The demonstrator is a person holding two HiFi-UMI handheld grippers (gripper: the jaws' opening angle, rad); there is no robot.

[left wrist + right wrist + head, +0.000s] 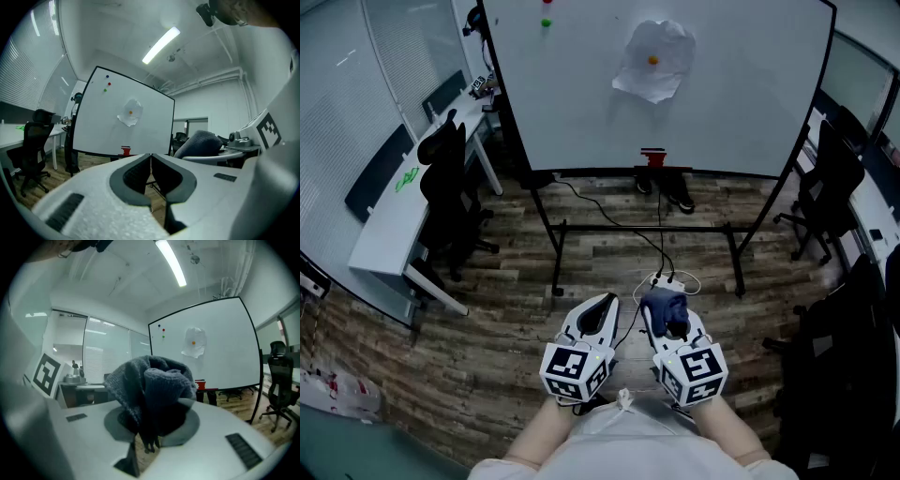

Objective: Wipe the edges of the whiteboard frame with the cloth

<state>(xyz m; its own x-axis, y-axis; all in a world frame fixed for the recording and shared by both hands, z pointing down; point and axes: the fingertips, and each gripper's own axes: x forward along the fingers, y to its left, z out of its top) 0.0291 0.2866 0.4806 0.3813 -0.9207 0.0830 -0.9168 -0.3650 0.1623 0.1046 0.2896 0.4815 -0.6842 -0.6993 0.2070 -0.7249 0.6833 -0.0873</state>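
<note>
Both grippers were held low, side by side, well short of the whiteboard [750, 94]. The left gripper [602, 302] had its jaws together with nothing between them. The right gripper [662, 298] was clamped on a bunched dark cloth [667, 314], clear of the frame [581, 172].

Cool, bluish indoor light fills all three views evenly. A long ceiling tube light [161, 44] appears in both gripper views as a blown-out white bar. Both of these views are fisheye, with bent lines and black corners. The near shell of the left gripper [151, 155] looks soft, probably out of focus. Folds of the cloth [154, 380] sink into near-black shadow. The head view is sharp, and the whiteboard [675, 84] is its brightest surface.
</note>
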